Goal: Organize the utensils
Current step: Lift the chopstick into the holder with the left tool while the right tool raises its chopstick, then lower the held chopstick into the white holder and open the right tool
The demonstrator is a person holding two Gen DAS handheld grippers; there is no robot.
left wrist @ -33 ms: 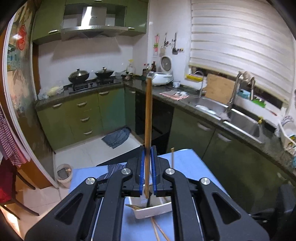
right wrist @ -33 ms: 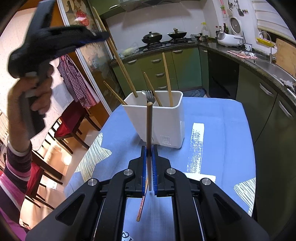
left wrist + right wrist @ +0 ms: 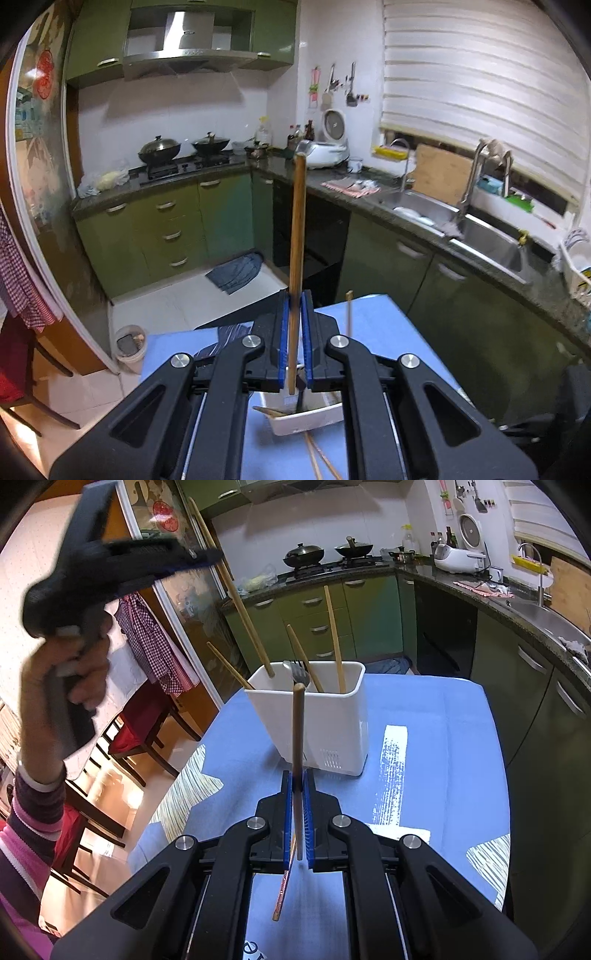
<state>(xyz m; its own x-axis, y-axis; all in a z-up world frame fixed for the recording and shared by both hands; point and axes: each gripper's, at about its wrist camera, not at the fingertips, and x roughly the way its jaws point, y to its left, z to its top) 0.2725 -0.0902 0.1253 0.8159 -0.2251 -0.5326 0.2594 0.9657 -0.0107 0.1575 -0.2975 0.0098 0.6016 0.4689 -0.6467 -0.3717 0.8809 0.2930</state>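
A white utensil holder (image 3: 317,723) stands on the blue table (image 3: 443,720) with several wooden chopsticks and a metal fork (image 3: 298,672) in it. My left gripper (image 3: 295,314) is shut on a long wooden utensil (image 3: 297,240), held upright above the holder (image 3: 310,419); it shows high at the left in the right wrist view (image 3: 207,555), with the stick (image 3: 240,605) reaching down into the holder. My right gripper (image 3: 297,794) is shut on a wooden chopstick (image 3: 297,753), in front of the holder.
A reddish chopstick (image 3: 283,890) lies on the table under my right gripper. Green kitchen cabinets (image 3: 166,229), a stove with woks (image 3: 184,147) and a sink (image 3: 480,232) line the walls. Dark chairs (image 3: 122,738) stand to the left of the table.
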